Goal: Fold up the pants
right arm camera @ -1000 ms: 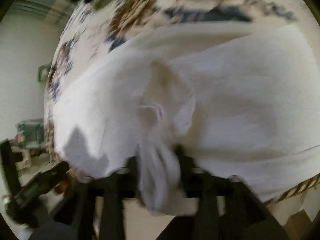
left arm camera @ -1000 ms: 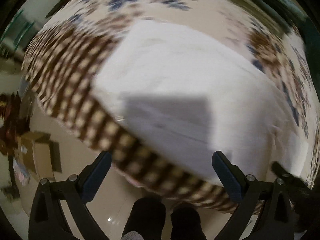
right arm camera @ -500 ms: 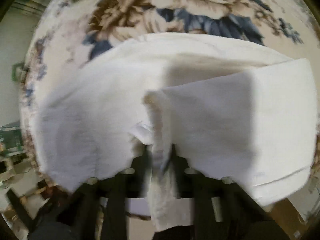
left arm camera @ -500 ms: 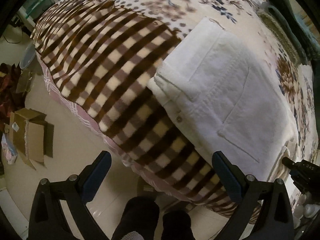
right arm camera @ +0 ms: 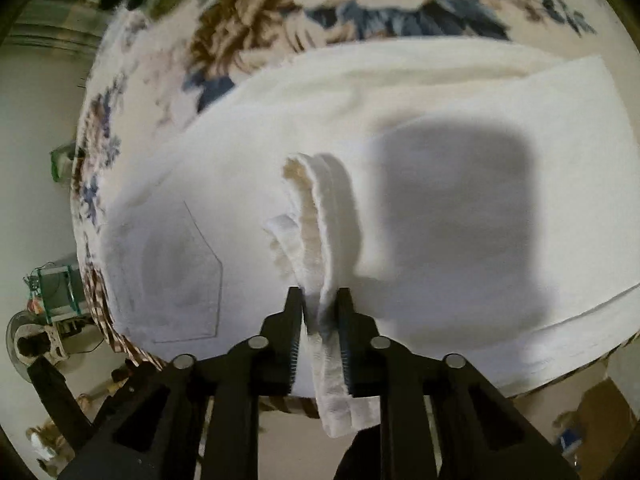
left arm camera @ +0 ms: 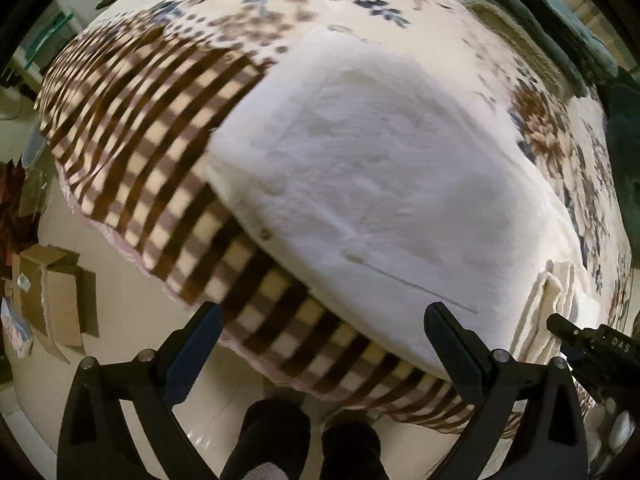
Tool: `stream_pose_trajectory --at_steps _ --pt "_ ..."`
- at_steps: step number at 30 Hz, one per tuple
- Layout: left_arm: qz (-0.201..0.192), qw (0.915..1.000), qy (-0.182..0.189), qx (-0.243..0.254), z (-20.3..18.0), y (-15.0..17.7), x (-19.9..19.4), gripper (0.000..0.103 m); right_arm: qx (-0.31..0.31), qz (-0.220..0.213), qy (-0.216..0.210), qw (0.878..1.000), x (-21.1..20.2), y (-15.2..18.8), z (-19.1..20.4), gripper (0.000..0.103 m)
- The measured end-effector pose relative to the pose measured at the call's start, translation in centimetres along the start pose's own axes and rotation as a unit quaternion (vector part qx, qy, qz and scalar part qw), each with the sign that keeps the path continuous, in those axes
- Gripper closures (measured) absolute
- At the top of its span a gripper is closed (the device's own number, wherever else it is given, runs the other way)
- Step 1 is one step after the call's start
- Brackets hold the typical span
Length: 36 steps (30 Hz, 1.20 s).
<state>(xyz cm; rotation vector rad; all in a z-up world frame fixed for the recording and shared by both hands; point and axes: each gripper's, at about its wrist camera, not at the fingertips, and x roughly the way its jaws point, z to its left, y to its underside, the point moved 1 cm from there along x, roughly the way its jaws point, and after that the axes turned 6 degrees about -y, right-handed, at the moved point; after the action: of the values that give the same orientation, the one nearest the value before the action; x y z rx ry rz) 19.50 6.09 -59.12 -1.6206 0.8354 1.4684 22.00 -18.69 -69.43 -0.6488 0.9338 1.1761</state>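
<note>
Right claw (right arm camera: 320, 304) has just been closing and now has fabric between the jaws: it is clamped on a bunched, layered edge of the white pants (right arm camera: 248, 184). A second back the cloth sat loosely in wider jaws; now the pads pinch it, with a doubled strip hanging below them. I read that as a secured grasp on a hem or leg end, ready to carry over for the next fold.

Left claw (left arm camera: 320, 344) is apart, nothing between the jaws. It hovers pointing down over the near edge of the bed (left arm camera: 132, 128), off the pants' waistband side. Compared with half a second ago the pants fill more of its view, so I have brought it closer.

Pants lie flat on the bed, partly folded, waistband end over the checked border of the blanket, back pocket (right arm camera: 180, 272) up. The right claw's grip is on the pants' edge away from that pocket.

Next, in my judgement: left needs its own grip before lifting, otherwise the fold skews.
</note>
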Motion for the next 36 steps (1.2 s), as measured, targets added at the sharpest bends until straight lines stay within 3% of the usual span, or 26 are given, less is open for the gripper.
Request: stream_pose_trajectory --at_steps 5,9,12,15,20,24,25,27,28,33,36 --pt "-0.009 0.9998 0.0 0.018 -1.1 0.0 -0.5 0.0 -0.046 -0.009 0.009 0.999 -2.1 1.3 1.2 0.088" --pt "-0.001 0.9999 -0.001 0.017 -1.1 0.3 -0.1 0.0 -0.077 0.034 0.013 0.996 -1.7 2.2 2.2 0.089" --pt "0.005 0.9999 -0.003 0.014 -1.2 0.5 0.1 0.0 -0.086 0.1 0.034 0.991 0.8 2.6 2.3 0.088" --pt "0.004 0.9998 -0.004 0.016 -1.3 0.7 -0.1 0.0 -0.103 0.087 0.039 0.99 0.8 2.4 2.9 0.075" --pt "-0.006 0.9997 -0.013 0.02 -1.1 0.8 -0.4 0.0 -0.128 0.037 0.119 0.984 0.2 0.9 4.2 0.047" --pt "-0.003 0.9998 -0.018 0.013 -0.6 0.7 -0.2 0.0 -0.155 0.046 0.192 0.968 3.7 0.1 4.4 0.042" --pt "-0.003 0.9998 -0.017 0.009 -0.4 0.7 -0.2 0.0 -0.153 0.047 0.203 0.966 4.4 0.0 4.2 0.045" --pt "-0.005 0.9998 -0.018 0.005 0.1 0.6 -0.4 0.0 -0.134 0.023 0.215 0.967 4.4 -0.4 3.7 0.068" --pt "-0.009 0.9998 -0.02 0.005 0.4 0.6 -0.5 0.0 -0.113 0.006 0.217 0.97 3.8 -0.7 3.5 0.087" --pt "-0.023 0.9994 -0.025 -0.004 1.9 0.3 -1.2 0.0 -0.096 -0.044 0.214 0.971 1.1 -1.5 5.0 0.09" --pt "-0.025 0.9992 -0.028 -0.012 2.6 0.1 -1.3 0.0 -0.091 -0.051 0.203 0.974 1.0 -2.4 6.2 0.09"
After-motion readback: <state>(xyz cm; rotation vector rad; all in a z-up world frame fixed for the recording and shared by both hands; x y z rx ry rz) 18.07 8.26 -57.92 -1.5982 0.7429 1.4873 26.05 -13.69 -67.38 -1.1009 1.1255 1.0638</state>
